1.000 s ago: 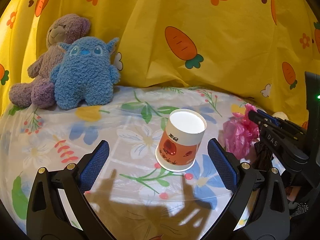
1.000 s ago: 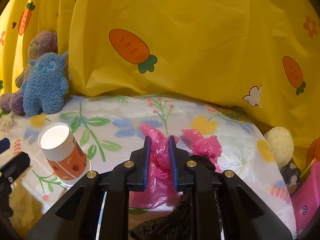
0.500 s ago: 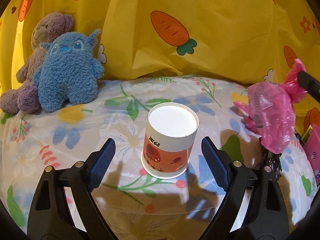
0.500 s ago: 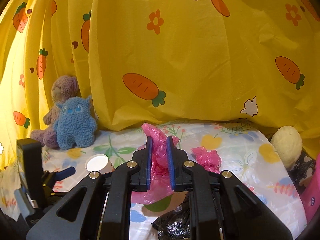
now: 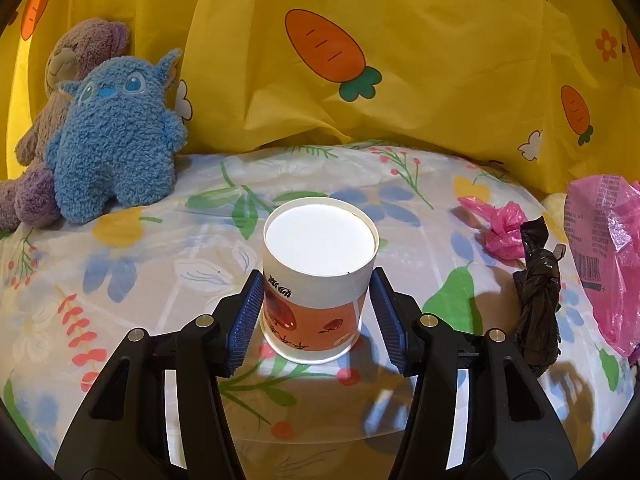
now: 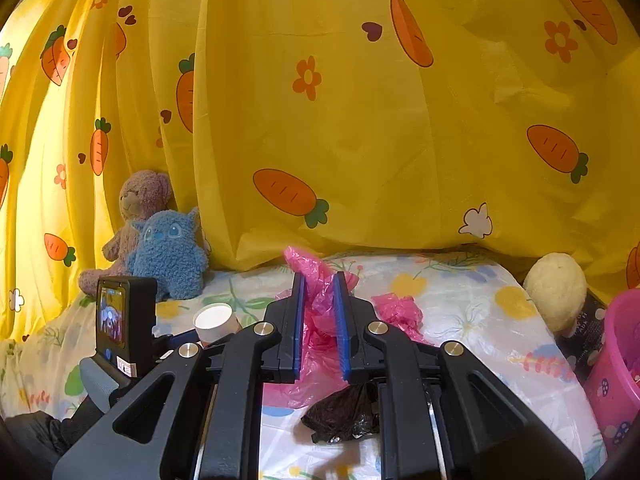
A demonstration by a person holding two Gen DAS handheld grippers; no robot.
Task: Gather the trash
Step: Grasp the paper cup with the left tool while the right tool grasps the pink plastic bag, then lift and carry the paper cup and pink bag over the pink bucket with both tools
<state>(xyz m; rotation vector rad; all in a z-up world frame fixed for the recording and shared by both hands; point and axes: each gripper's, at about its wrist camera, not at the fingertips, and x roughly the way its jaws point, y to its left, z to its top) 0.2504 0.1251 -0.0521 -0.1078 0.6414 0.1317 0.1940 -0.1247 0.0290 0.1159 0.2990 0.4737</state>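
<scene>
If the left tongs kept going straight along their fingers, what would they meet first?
The paper cup, already between the closing left tongs; going on would push the tongs' body into its wall. Behind it, only floral tablecloth and yellow curtain, though depth is unclear.

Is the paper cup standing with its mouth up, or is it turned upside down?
Upside down. The paper cup shows a flat, closed white disc on top, and its wider rim rests on the floral tablecloth.
</scene>
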